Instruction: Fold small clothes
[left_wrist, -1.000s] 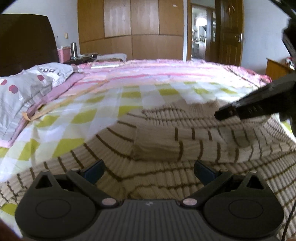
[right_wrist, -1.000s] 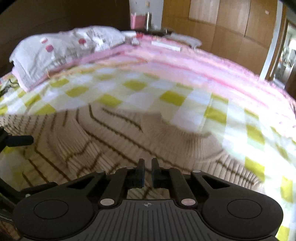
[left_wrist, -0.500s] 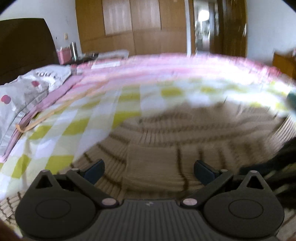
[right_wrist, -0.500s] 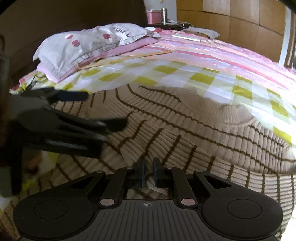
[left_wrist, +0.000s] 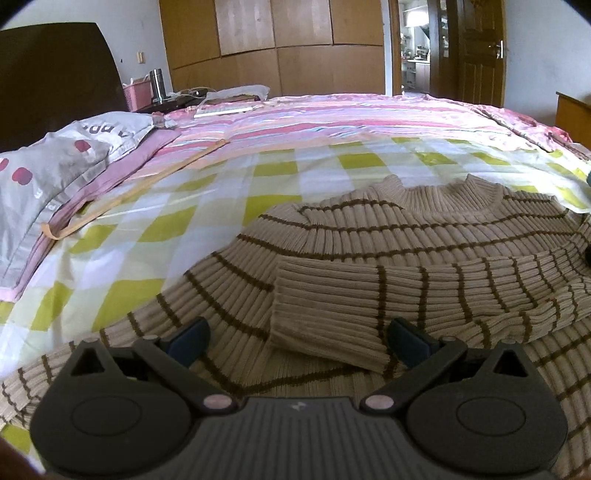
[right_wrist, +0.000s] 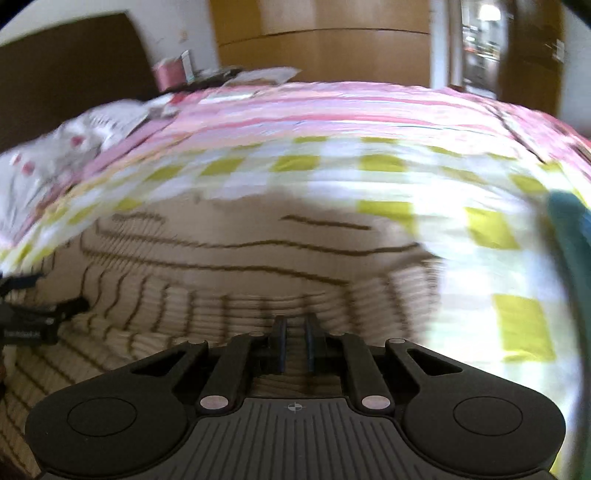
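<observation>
A beige ribbed knit sweater with thin brown stripes lies flat on the green-checked bedsheet, one sleeve now folded across its chest toward nine o'clock. The left gripper hovers wide open and empty; the right gripper, nearly closed (apparently holding nothing), has swung away at three o'clock.

The sweater lies on the bed, lower right of the frame. The pillow is at the left edge.
</observation>
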